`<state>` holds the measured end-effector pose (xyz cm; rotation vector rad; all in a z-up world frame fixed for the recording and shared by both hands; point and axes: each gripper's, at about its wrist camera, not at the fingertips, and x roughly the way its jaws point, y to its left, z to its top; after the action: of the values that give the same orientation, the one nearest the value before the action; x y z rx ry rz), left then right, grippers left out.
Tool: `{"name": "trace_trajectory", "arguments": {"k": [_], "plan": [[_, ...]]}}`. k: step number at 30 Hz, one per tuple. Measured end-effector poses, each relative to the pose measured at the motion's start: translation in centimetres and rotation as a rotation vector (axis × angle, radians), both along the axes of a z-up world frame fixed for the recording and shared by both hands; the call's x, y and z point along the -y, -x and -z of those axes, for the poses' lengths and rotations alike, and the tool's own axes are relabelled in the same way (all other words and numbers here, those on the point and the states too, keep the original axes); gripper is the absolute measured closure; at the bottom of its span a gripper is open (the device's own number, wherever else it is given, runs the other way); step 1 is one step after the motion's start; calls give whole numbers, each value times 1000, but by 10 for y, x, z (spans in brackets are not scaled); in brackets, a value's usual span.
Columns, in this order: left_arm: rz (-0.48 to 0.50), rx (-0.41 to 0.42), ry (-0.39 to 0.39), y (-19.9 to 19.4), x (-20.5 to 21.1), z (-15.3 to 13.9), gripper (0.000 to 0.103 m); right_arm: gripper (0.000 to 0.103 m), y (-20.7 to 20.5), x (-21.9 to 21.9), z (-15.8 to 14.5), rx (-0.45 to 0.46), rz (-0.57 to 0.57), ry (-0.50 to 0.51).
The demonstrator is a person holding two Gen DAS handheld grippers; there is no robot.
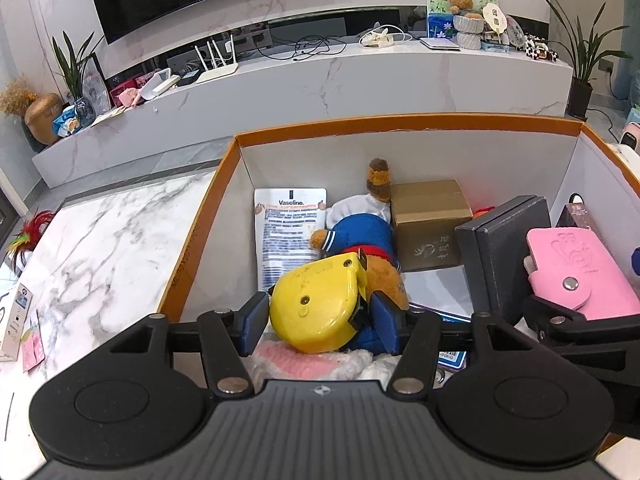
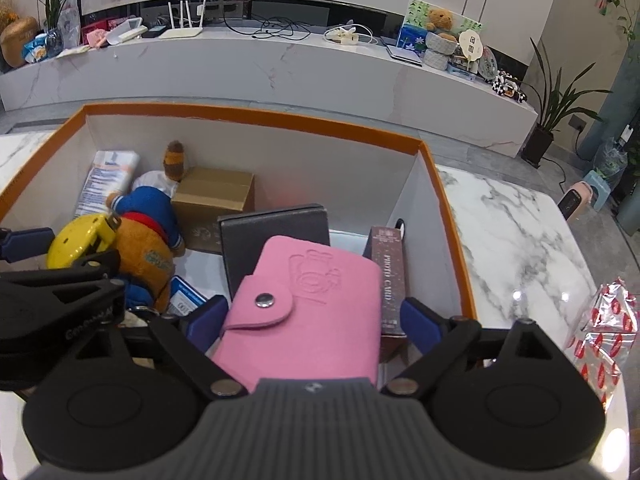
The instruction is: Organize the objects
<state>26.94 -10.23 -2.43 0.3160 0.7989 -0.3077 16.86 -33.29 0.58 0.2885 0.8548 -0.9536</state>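
Note:
A large white box with an orange rim (image 1: 400, 123) stands on the marble table and holds several things. My left gripper (image 1: 320, 322) is inside it, shut on a yellow tape measure (image 1: 320, 304) that lies against a plush bear in a blue shirt (image 1: 360, 232). In the right wrist view my right gripper (image 2: 314, 322) is open. A pink snap wallet (image 2: 308, 304) lies between its blue pads (image 2: 420, 322), and the right pad stands clear of it. The wallet leans on a dark grey box (image 2: 276, 232).
Inside the box are also a Vaseline packet (image 1: 288, 232), a brown cardboard box (image 1: 428, 216) and a dark photo card box (image 2: 388, 272). On the marble table (image 2: 520, 240) lie a red-and-silver wrapped packet (image 2: 604, 332) and a small white carton (image 1: 12, 320).

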Motion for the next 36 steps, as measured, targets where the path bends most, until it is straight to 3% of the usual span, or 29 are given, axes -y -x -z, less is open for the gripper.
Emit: {"name": "trace_trajectory", "arguments": {"k": [11, 16, 18, 21, 36], "plan": [[-89, -16, 9, 9, -1, -17, 30, 6, 12, -6, -14, 29, 13, 20], [-127, -26, 85, 16, -13, -28, 29, 5, 18, -12, -18, 38, 21, 20], [-122, -45, 122, 18, -17, -31, 21, 5, 19, -16, -20, 40, 15, 20], [-112, -70, 161, 23, -21, -36, 20, 5, 20, -26, -23, 43, 15, 30], [-89, -26, 125, 49, -25, -48, 15, 4, 28, -51, -32, 56, 13, 37]]}}
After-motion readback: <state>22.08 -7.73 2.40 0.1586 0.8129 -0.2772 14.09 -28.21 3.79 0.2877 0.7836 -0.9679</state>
